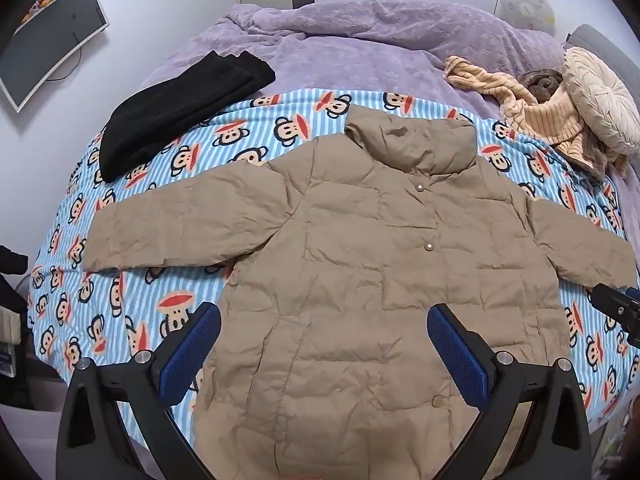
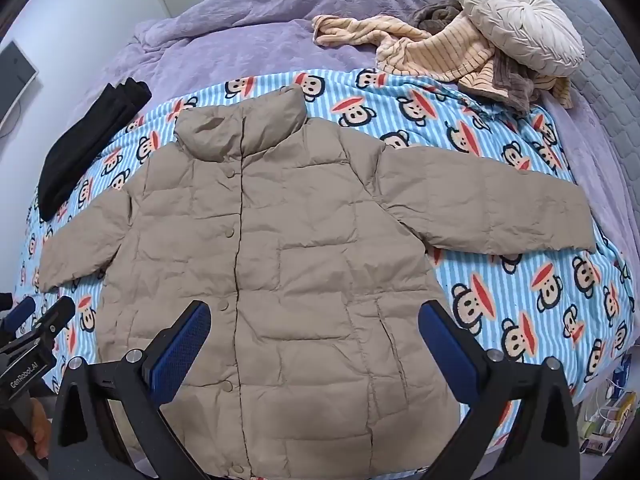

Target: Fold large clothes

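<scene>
The left gripper (image 1: 322,322) hangs spread wide above the lower front of the tan puffer jacket (image 1: 360,272), gripping nothing. The right gripper (image 2: 314,320) is likewise spread wide and empty over the same hem area. The jacket lies face up and snapped closed on a blue striped monkey-print blanket (image 1: 120,312) covering the bed, both sleeves stretched out sideways, collar pointing away. Folded black trousers (image 1: 180,108) rest beyond the jacket's left sleeve. Farther off, crumpled beige clothes (image 2: 436,56) lie under a round cream cushion (image 2: 520,20) on a purple duvet (image 1: 360,48).
</scene>
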The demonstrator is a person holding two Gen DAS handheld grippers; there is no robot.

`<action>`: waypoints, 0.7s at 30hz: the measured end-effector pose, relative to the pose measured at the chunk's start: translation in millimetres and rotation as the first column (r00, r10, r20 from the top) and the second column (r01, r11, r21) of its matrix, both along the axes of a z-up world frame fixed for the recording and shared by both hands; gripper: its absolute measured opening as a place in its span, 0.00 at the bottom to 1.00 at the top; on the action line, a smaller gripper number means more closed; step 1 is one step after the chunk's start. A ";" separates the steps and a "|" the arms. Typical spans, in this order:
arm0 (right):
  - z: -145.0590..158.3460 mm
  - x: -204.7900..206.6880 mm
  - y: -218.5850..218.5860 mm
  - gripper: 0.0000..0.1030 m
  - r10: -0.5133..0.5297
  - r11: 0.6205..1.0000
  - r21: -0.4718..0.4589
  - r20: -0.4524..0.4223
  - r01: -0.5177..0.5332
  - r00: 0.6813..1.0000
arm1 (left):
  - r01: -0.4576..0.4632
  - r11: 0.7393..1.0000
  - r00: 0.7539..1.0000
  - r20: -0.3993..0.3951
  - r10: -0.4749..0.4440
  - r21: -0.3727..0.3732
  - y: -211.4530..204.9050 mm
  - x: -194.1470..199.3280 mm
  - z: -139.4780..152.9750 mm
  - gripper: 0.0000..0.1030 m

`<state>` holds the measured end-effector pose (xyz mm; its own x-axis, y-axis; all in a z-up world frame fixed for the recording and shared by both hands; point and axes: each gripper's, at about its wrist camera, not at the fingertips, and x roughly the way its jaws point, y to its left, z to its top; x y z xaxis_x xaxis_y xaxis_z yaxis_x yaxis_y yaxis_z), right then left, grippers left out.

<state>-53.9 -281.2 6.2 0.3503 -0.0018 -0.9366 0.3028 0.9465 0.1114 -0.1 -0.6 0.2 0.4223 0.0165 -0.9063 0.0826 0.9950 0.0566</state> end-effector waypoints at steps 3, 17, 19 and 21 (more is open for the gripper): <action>0.7 0.5 0.9 1.00 -0.009 1.000 0.001 0.001 0.009 1.000 | -0.005 1.000 1.000 0.001 0.005 -0.007 -0.5 0.3 -0.4 1.00; 2.0 -1.4 3.4 1.00 0.013 1.000 0.000 0.017 -0.013 1.000 | 0.010 0.998 1.000 -0.014 -0.011 -0.055 1.4 -6.1 2.9 1.00; 2.1 -0.7 4.4 1.00 0.012 1.000 -0.001 0.017 -0.012 1.000 | 0.013 0.998 1.000 -0.014 -0.013 -0.058 0.5 -6.2 3.2 1.00; 6.2 -0.8 7.1 1.00 0.013 1.000 -0.001 0.018 -0.013 1.000 | 0.014 0.998 1.000 -0.017 -0.016 -0.067 0.7 -6.5 2.8 1.00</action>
<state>-54.7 -274.1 12.4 0.3673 0.0018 -0.9301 0.2883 0.9505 0.1156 -6.5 0.1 2.9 0.4059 -0.0510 -0.9125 0.0979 0.9951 -0.0121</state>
